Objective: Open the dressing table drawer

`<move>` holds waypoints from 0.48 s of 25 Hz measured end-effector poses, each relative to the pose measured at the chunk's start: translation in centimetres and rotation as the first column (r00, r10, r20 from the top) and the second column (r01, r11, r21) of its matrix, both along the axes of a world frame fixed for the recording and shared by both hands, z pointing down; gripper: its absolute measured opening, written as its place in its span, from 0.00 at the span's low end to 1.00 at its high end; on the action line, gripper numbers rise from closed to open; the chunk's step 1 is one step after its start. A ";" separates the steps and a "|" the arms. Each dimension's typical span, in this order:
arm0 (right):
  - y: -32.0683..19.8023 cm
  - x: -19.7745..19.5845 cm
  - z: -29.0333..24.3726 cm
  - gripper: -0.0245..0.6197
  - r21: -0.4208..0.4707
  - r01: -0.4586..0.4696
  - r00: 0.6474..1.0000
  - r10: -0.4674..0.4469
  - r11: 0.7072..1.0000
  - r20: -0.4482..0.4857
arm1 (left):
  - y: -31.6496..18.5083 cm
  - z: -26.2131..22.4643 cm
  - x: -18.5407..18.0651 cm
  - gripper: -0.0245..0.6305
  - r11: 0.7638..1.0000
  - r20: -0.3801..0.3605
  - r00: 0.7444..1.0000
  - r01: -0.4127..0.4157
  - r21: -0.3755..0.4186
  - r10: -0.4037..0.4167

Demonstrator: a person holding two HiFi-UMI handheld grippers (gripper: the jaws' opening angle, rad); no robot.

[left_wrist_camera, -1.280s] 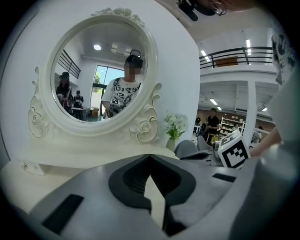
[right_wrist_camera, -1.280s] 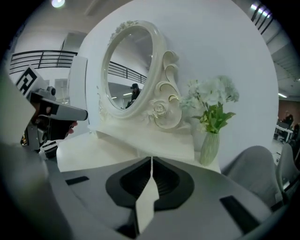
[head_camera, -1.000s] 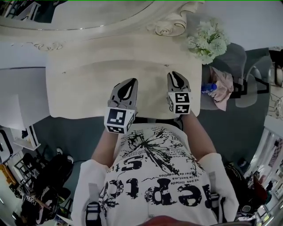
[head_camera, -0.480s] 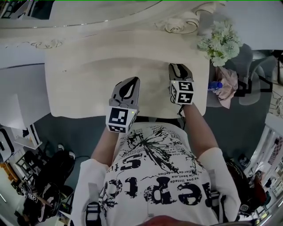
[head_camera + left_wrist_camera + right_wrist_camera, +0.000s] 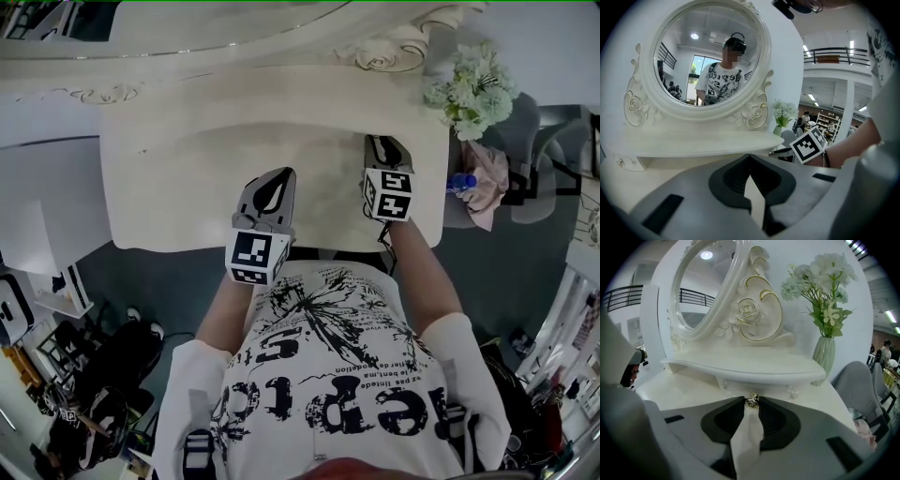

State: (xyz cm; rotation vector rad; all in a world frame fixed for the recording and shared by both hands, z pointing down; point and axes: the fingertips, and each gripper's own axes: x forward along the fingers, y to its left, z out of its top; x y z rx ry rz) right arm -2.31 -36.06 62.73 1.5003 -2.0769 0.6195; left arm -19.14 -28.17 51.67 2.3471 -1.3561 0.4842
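The cream dressing table [image 5: 178, 197] fills the top of the head view, and both grippers hover over its top. My right gripper [image 5: 752, 401] reaches under the raised shelf [image 5: 740, 365], where a small gold drawer knob [image 5: 752, 400] sits between its fingertips. Its jaws are closing and the tips touch the knob on both sides. In the head view this gripper [image 5: 380, 142] points at the back right of the table. My left gripper [image 5: 272, 180] hangs over the table's middle with its tips together and nothing in them [image 5: 750, 155].
An oval mirror [image 5: 708, 56] in a carved frame stands on the shelf. A pale green vase of white flowers [image 5: 826, 352] sits at the table's right end. A grey chair [image 5: 862, 385] with a pink cloth [image 5: 489, 183] and a blue bottle [image 5: 461, 183] stands to the right.
My right gripper has gone farther in toward the back shelf and now sits with its tips at the knob. The left gripper has shifted only slightly.
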 end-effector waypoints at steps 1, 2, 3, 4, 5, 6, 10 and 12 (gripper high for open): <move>0.1 0.0 0.0 0.20 -0.002 -0.002 1.000 0.002 1.000 0.001 | 0.0 0.0 -0.1 0.06 1.000 0.002 1.000 -0.003 0.002 0.003; 0.3 0.0 0.0 0.20 -0.007 -0.003 1.000 0.003 1.000 0.007 | 0.0 -0.1 -0.1 0.06 1.000 0.003 1.000 -0.004 0.004 0.004; 0.5 -0.1 0.1 0.20 -0.014 -0.003 1.000 0.003 1.000 0.016 | 0.0 -0.1 -0.2 0.06 1.000 0.003 1.000 -0.004 0.007 0.004; 0.8 -0.1 0.1 0.20 -0.021 -0.001 1.000 0.001 1.000 0.025 | 0.0 -0.2 -0.4 0.06 1.000 0.003 1.000 -0.001 0.009 0.001; 1.1 0.0 0.1 0.20 -0.026 0.003 1.000 -0.002 1.000 0.031 | 0.1 -0.3 -0.5 0.06 1.000 0.002 1.000 0.003 0.010 -0.003; 1.5 0.0 0.1 0.20 -0.029 0.007 0.999 -0.006 1.000 0.034 | 0.2 -0.3 -0.6 0.06 1.000 0.000 1.000 0.008 0.009 -0.008; 2.9 0.1 0.1 0.20 -0.038 0.012 0.999 -0.011 0.999 0.034 | 0.5 -0.4 -0.6 0.06 1.000 0.005 1.000 0.002 0.010 -0.002; 3.5 0.0 0.2 0.20 -0.035 0.009 0.999 -0.008 0.999 0.032 | 0.5 -0.6 -0.4 0.06 1.000 0.005 1.000 -0.005 0.016 0.005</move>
